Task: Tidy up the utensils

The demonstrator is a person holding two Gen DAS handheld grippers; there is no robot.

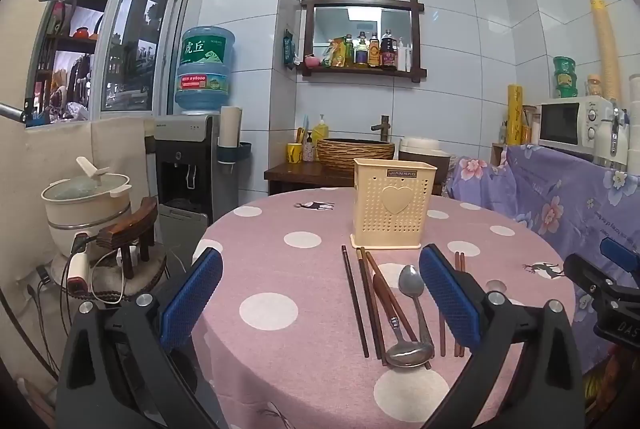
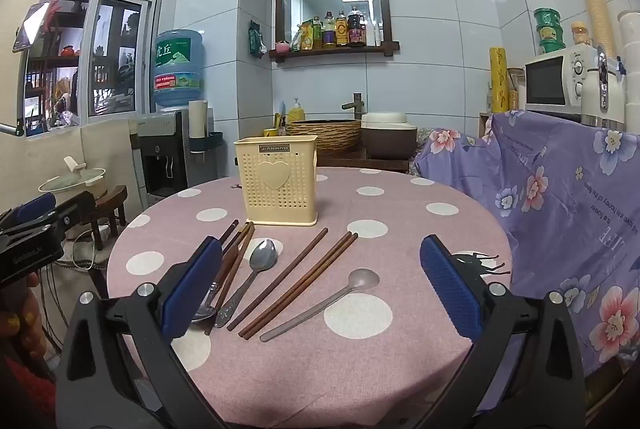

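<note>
A cream perforated utensil holder [image 1: 393,204] [image 2: 281,182] stands upright on the round pink polka-dot table [image 1: 280,293] [image 2: 360,369]. In front of it lie several brown chopsticks [image 1: 356,303] [image 2: 298,285], a steel spoon [image 1: 412,285] [image 2: 262,259], a steel ladle [image 1: 409,353] and a grey plastic spoon [image 2: 320,307]. My left gripper [image 1: 320,297] is open and empty above the chopsticks and spoons. My right gripper [image 2: 320,289] is open and empty above the chopsticks and the grey spoon.
A water dispenser [image 1: 188,165] and a stool with a pot [image 1: 88,205] stand left of the table. A floral-draped counter [image 2: 560,197] with a microwave [image 2: 556,83] is on the right. A woven basin [image 2: 326,133] sits behind the table.
</note>
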